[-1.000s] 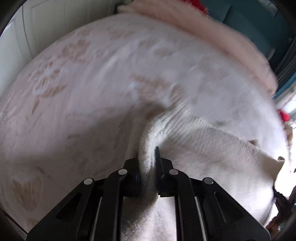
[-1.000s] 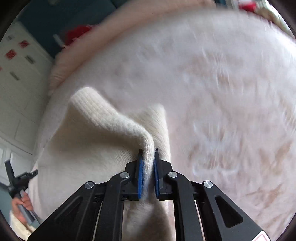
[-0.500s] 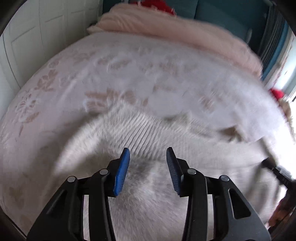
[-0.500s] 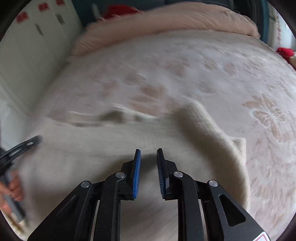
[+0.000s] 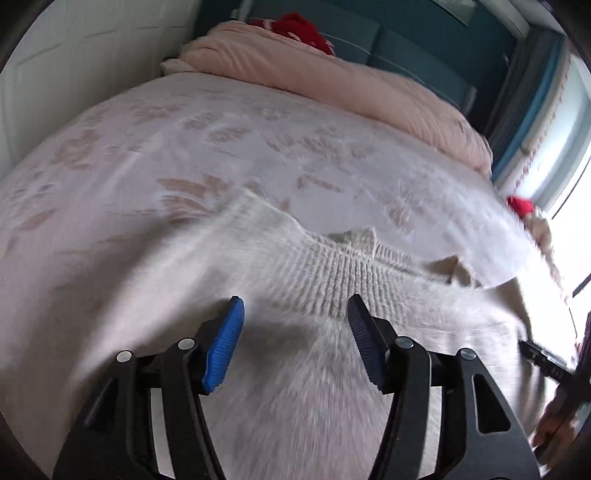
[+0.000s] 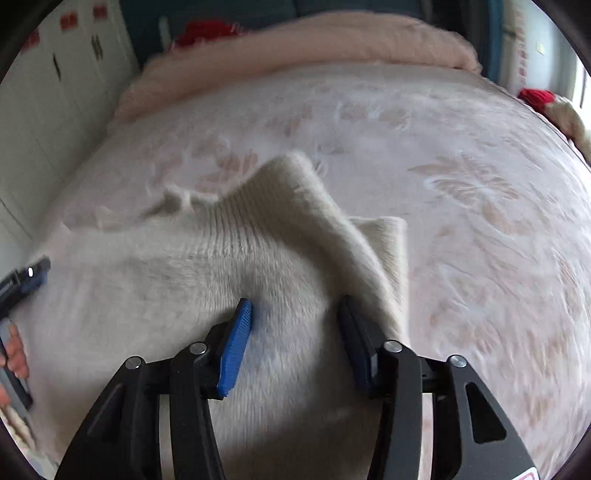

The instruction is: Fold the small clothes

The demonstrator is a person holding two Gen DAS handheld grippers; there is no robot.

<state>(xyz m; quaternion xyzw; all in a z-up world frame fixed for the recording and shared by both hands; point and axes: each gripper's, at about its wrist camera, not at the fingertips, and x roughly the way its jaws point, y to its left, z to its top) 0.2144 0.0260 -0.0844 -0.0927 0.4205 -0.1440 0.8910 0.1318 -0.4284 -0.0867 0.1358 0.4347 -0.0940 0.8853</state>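
Note:
A cream knitted sweater (image 5: 325, 280) lies spread on the bed, its ribbed hem toward the far side. It also shows in the right wrist view (image 6: 236, 236), with one ribbed corner folded up and a cuff (image 6: 384, 236) beside it. My left gripper (image 5: 293, 306) is open and empty just above the sweater's left part. My right gripper (image 6: 295, 306) is open and empty above the sweater's right part. The other hand-held gripper shows at the edge of each view (image 5: 546, 362) (image 6: 26, 280).
The bed has a pale floral cover (image 5: 184, 147) (image 6: 480, 184). A rolled pink blanket (image 5: 332, 77) lies along the far end, with a red item (image 5: 295, 26) behind it. White cabinet doors (image 6: 44, 96) stand on the left. A red-and-cream item (image 6: 546, 99) lies at the right bed edge.
Both grippers were shut on bunched sweater fabric a second ago. They have let go and opened wide. The sweater now lies flatter on the bed, and both grippers have pulled back.

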